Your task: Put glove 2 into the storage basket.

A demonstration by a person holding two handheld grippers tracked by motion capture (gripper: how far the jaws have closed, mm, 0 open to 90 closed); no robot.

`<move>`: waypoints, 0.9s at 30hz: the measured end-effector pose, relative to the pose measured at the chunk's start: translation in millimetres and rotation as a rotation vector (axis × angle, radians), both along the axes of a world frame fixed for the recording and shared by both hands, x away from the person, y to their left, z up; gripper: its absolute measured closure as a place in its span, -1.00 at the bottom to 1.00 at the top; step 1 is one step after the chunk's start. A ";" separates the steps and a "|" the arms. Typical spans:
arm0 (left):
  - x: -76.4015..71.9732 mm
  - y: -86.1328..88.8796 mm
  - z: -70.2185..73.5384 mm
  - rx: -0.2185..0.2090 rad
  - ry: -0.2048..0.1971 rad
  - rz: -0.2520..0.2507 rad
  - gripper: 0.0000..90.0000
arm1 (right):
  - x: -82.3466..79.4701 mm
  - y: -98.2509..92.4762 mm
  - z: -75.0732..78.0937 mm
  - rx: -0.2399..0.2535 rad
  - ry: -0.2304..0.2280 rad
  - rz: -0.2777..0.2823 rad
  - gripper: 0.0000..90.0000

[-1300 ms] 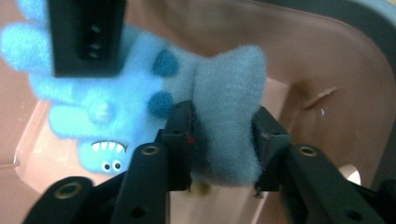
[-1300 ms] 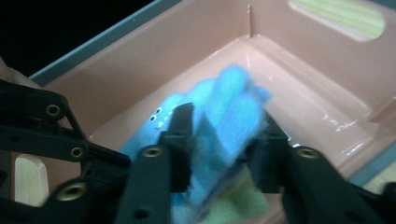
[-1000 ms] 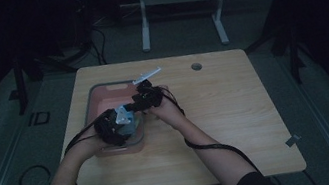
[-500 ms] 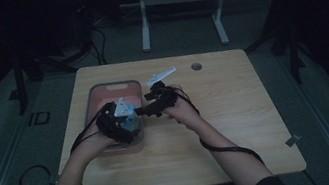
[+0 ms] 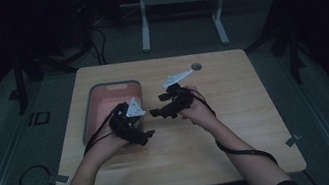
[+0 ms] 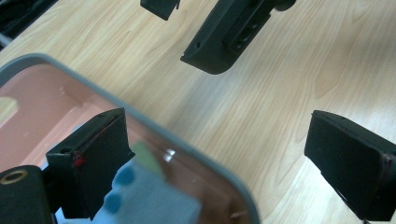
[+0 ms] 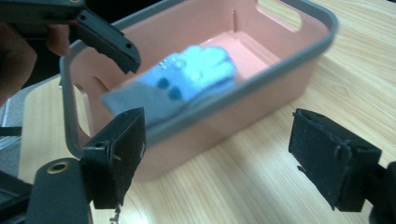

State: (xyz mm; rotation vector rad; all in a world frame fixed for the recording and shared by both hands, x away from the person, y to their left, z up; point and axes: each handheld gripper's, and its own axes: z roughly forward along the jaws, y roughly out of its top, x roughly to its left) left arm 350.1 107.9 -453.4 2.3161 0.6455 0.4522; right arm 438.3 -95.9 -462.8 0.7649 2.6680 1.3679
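Since 0.5 s ago the right gripper [image 5: 158, 112] has pulled back from the bin [image 5: 89, 116] and now sits over bare tabletop [image 5: 236, 111] just right of it. The left gripper [image 5: 147, 135] has shifted toward the bin's near right corner. Right gripper fingers [image 7: 332, 161] are spread wide, nothing between them; the bin rim and tabletop show through the gap. Left gripper fingers [image 6: 88, 161] are also spread and empty, one over the bin interior, the other over the wood. A light blue glove [image 7: 187, 79] with dark blue dots lies inside the pink bin on its floor, apart from both pairs of fingers.
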 end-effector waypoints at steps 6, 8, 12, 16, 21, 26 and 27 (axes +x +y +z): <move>-5.0 -18.6 -1.1 -0.015 0.005 -0.011 -0.96 | -3.1 -20.1 -6.1 0.002 0.003 -0.013 -0.60; -6.4 -23.1 -1.8 -0.022 0.004 -0.019 -0.96 | -3.7 -24.4 -8.3 -0.005 0.004 -0.010 -0.60; -6.8 -29.6 -4.6 -0.023 -0.002 -0.027 -0.96 | -4.1 -33.5 -15.4 -0.023 0.004 -0.015 -0.60; -8.3 -34.7 -8.8 -0.030 0.006 -0.042 -0.96 | -5.3 -44.2 -23.0 -0.022 0.011 -0.025 -0.60; -12.6 -45.6 -17.6 -0.014 -0.006 -0.056 -0.96 | -7.6 -53.1 -32.5 -0.033 0.028 -0.027 -0.60; -13.4 -56.7 -24.5 -0.011 0.013 -0.087 -0.96 | -10.3 -59.7 -39.7 -0.038 0.036 -0.032 -0.60; -14.1 -59.4 -25.4 -0.011 0.015 -0.093 -0.96 | -11.2 -61.3 -40.7 -0.041 0.036 -0.031 -0.60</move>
